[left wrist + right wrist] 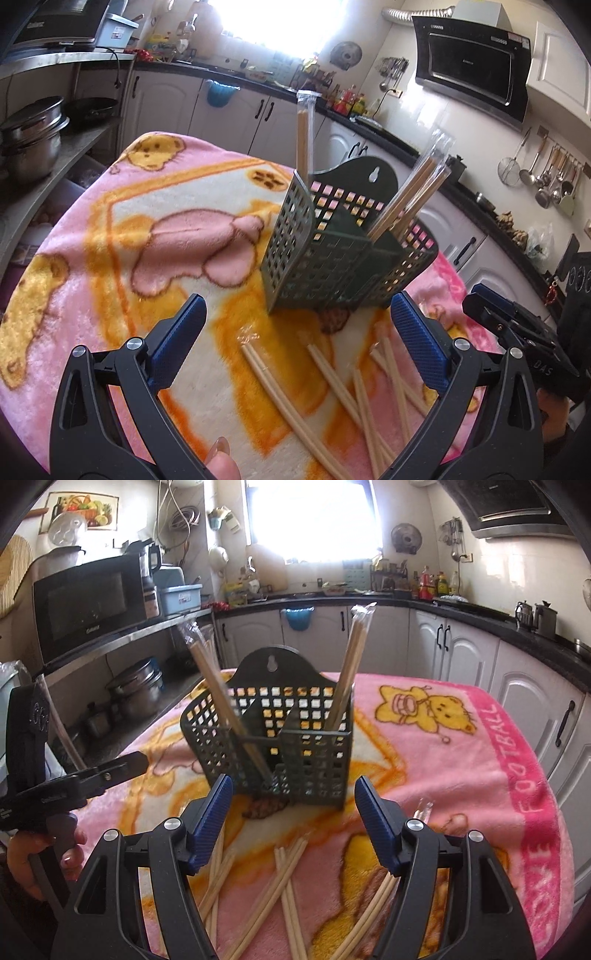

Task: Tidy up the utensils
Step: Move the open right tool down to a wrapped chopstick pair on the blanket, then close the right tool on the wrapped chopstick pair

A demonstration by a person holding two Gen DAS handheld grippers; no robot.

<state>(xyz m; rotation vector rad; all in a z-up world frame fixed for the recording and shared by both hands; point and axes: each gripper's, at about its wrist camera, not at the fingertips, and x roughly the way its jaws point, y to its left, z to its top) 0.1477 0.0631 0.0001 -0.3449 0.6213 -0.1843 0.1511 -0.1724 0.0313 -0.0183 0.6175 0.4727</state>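
Two claws hang over a tabletop with a pink bear blanket on it. The left claw is wide open and holds nothing. The right claw is wide open too, and empty. A dark green basket stands on the blanket just past both claws. Wrapped chopsticks stick up out of it, some leaning left and some right. Loose chopsticks lie crossed in a pile on the blanket, right under the claws.
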